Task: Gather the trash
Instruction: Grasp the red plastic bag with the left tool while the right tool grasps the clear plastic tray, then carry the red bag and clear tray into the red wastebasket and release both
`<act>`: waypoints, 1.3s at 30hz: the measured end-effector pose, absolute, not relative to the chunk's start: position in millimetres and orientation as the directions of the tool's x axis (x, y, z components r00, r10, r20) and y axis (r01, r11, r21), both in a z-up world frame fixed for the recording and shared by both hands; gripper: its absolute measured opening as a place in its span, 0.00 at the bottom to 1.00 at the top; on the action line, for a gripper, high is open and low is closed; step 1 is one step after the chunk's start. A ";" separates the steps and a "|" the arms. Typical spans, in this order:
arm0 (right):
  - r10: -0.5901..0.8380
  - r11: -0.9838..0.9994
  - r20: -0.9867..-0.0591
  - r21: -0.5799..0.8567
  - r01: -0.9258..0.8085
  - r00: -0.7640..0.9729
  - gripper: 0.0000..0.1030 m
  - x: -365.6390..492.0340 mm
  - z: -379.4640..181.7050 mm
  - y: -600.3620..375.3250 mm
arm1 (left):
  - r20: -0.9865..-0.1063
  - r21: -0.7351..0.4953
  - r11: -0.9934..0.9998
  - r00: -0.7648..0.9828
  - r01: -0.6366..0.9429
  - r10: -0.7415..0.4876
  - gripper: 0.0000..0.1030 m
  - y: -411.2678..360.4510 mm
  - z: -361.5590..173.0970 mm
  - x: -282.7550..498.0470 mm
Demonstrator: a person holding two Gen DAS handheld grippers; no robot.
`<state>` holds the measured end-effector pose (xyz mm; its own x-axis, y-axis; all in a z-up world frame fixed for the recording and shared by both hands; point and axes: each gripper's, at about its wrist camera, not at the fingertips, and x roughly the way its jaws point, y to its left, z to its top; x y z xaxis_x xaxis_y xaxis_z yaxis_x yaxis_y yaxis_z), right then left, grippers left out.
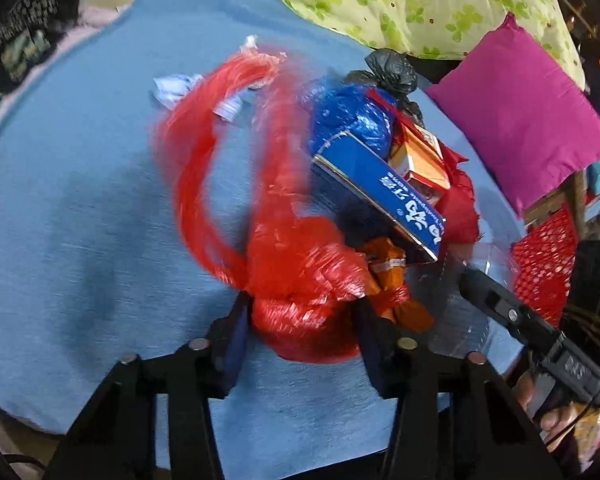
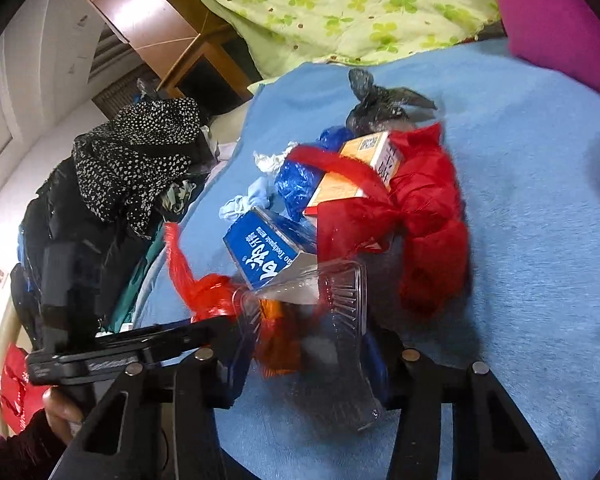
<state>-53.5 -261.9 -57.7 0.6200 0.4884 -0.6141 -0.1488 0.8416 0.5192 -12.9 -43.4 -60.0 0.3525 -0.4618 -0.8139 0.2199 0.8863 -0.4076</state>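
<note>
The red bag [image 1: 304, 280] is lying on the blue cloth [image 1: 80, 220], its mouth gaping toward the far side and its handles [image 1: 204, 128] trailing to the far left, blurred. Spilling from the mouth are a blue box [image 1: 384, 196], an orange carton [image 1: 420, 156], a blue wrapper [image 1: 352, 116] and a black bag [image 1: 392, 68]; loose white scraps [image 1: 172, 88] are lying on the cloth beyond the handles.

The left gripper [image 1: 304, 320] is pinching a bunched fold of the bag's near end, jaws part closed around it. The right gripper [image 2: 304, 344] is gripping a clear plastic tray [image 2: 324, 320] between its half-closed jaws, right at the bag's near edge and touching the blue box.

The risks, as I judge them: the left grip is sitting on the closed end, not the rim, so lifting from here is likely tipping the bag mouth-down and shedding the box and carton. The thin film is also likely slipping or tearing under a pinch that small. The tray is stiff and slick, and pushing it in is liable to shove the box out the far side. The scraps are sitting well outside the bag and are easily being missed.

A pink cushion [image 1: 524, 108] and a green quilt [image 1: 400, 0] are lying at the far right, dark clothes [image 2: 132, 168] at the left.
</note>
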 end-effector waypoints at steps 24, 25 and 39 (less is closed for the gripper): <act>0.377 0.826 -0.517 0.563 -0.027 0.769 0.50 -136.0 59.1 -257.1 | -0.595 -0.183 0.927 0.714 0.327 -0.369 0.38 -9.6 67.7 -113.3; 0.380 0.826 -0.513 0.563 -0.032 0.770 0.50 -136.5 61.5 -254.6 | -0.590 -0.181 0.927 0.718 0.329 -0.370 0.38 -8.0 68.9 -116.0; 0.305 0.784 -0.351 0.620 -0.025 0.885 0.50 -187.0 111.3 -333.3 | -0.613 -0.180 0.867 0.636 0.465 -0.469 0.38 -73.0 94.2 -117.7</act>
<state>-187.0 -333.3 111.3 0.8853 0.3055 -0.3507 -0.0248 0.7840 0.6203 -117.7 -73.0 94.2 0.6361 -0.4687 -0.6130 0.4652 0.8667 -0.1800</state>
